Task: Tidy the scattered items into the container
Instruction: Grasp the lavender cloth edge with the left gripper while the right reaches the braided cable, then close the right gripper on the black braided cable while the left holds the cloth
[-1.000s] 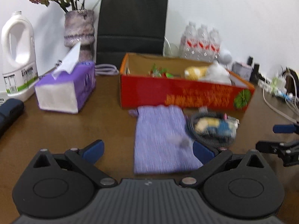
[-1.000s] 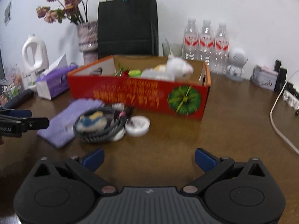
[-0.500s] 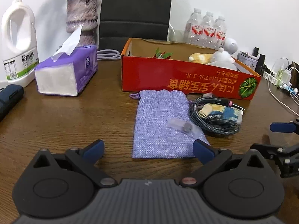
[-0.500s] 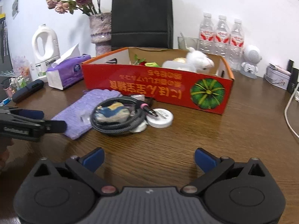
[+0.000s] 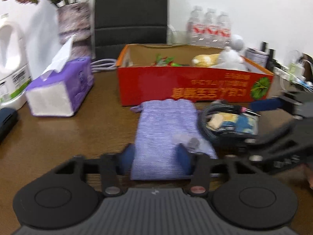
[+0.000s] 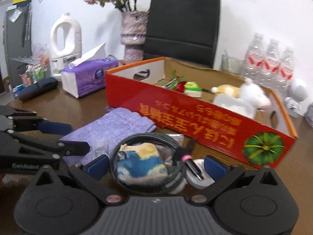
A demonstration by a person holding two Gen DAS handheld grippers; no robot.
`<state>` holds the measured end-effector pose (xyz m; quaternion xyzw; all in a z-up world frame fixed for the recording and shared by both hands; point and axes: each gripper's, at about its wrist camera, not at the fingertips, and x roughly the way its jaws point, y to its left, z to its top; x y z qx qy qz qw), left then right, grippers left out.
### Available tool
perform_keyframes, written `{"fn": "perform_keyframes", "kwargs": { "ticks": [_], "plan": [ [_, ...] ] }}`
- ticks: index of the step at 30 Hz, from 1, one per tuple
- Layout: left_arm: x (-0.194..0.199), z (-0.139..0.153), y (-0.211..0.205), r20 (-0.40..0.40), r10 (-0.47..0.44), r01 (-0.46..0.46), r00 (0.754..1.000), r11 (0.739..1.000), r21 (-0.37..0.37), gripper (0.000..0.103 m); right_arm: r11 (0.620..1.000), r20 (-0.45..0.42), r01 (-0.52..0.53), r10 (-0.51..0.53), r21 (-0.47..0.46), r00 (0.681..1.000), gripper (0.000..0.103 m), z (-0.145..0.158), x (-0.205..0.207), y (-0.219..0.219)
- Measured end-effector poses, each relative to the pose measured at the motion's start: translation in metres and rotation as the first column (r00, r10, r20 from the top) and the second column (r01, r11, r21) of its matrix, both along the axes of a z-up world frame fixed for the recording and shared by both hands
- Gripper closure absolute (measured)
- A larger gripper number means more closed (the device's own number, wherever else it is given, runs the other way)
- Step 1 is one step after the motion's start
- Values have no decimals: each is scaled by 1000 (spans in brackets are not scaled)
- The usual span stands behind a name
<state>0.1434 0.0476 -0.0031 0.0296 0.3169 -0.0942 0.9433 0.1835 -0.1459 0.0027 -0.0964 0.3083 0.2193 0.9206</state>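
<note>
Items showing on and around the wooden table:

- Red cardboard box [image 6: 197, 115]: one.
- Purple cloth pouch [image 5: 168, 125]: one.
- Coiled braided cable [image 6: 176, 172]: one, ringing one blue-and-yellow packet [image 6: 140, 162].
- Round white tin [image 6: 197, 180]: one.
- Tissue pack [image 6: 88, 76]: one.
- White jug [image 6: 65, 37]: one.
- Vase of dried flowers [image 6: 134, 37]: one.
- Black paper bag [image 6: 183, 27]: one.
- Water bottles [image 6: 271, 62]: three.
- Plush toys sitting in the box: two, one white [image 6: 252, 96], one yellow [image 6: 227, 90].
</note>
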Motion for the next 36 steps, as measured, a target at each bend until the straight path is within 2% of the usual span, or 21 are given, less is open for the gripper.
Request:
{"fn": "perform_keyframes", "kwargs": {
  "ticks": [1,4,9,15,16,17,18,19,24,25,26,28,29,30,32,33,34,36],
  "plan": [
    [-1,0,0,1,-14,14,1000,1000,-5,83,1000,-18,-1,1,-7,1000,0,-2,4,2],
    [-2,1,3,0,-21,21,1000,999,-46,93,1000,-16,6,-6,-10,1000,3,-4,3,3],
    [-12,9,10,47,-19,23,999,995,-100,95,999,28,20,-21,42,999,7,4,-13,-7],
    [-33,43,13,177,-20,41,984,992,-117,95,992,85,33,-43,121,995,9,21,-38,-23],
    [-35,50,13,195,-22,45,981,992,-117,95,990,92,31,-43,136,995,25,25,-42,-26],
    [-37,56,13,212,-24,50,977,992,-119,95,987,90,21,-36,158,995,59,29,-45,-28],
    [-39,61,13,228,-26,55,973,991,-121,95,983,74,22,-35,180,997,72,32,-46,-32],
    [-41,66,12,241,-30,60,970,991,-121,95,981,70,27,-41,192,997,77,34,-47,-34],
    [-49,74,5,271,-42,72,962,992,-104,97,980,54,51,-62,192,997,75,30,-56,-43],
    [-50,73,4,267,-41,71,963,992,-101,97,980,49,53,-64,193,997,65,28,-58,-45],
    [-51,71,4,259,-38,66,965,993,-102,97,979,46,60,-70,192,996,37,27,-59,-47],
    [-50,63,7,230,-20,46,973,993,-110,97,978,64,103,-116,180,991,2,23,-62,-52],
    [-48,56,10,204,-6,30,979,993,-117,95,977,71,123,-137,172,988,1,22,-61,-54],
    [-45,49,13,171,14,8,985,992,-125,90,976,67,139,-152,167,986,1,22,-58,-55],
    [-39,35,18,103,52,-39,993,991,-130,65,974,47,151,-161,170,986,1,20,-49,-56],
    [-37,29,20,74,73,-63,995,990,-127,34,975,36,152,-160,162,987,1,19,-45,-53],
    [-35,23,21,46,96,-90,994,989,-121,16,978,27,149,-155,147,988,1,17,-40,-49],
    [-34,15,21,16,119,-117,993,988,-102,13,983,13,138,-141,118,990,1,11,-30,-38]
  ]
}}
